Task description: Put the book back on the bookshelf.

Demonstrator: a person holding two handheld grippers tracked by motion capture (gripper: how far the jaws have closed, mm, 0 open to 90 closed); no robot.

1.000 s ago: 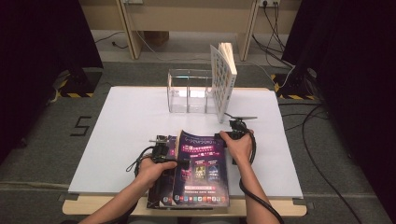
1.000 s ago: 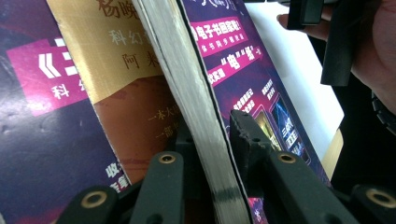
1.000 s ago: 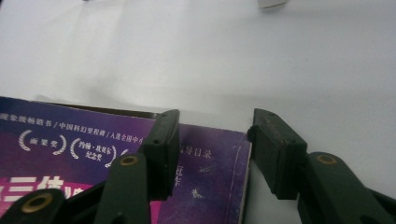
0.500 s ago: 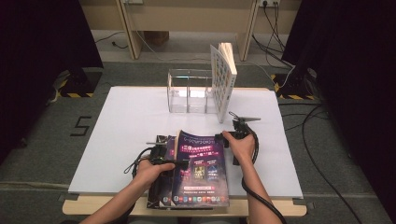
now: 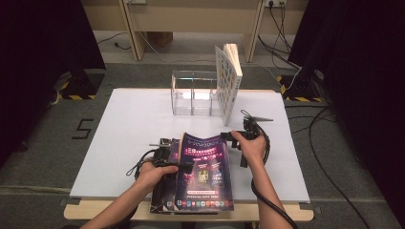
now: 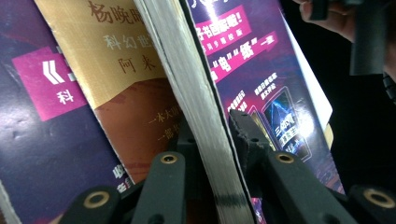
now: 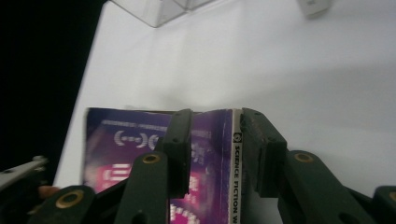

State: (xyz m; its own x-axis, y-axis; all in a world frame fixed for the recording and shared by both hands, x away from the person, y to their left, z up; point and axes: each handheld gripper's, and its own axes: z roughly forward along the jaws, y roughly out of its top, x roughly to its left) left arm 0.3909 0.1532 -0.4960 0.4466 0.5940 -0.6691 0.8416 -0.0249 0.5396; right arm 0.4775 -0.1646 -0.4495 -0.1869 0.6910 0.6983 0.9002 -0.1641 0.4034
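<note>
Both tools on the magazine (image 5: 205, 171), right tool (image 5: 231, 138) newly closing.

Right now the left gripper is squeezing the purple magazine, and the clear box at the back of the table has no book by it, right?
Not quite. A white book stands upright against the right end of the clear box, as the high view shows. The rest holds: the left gripper is squeezing the purple magazine.
</note>
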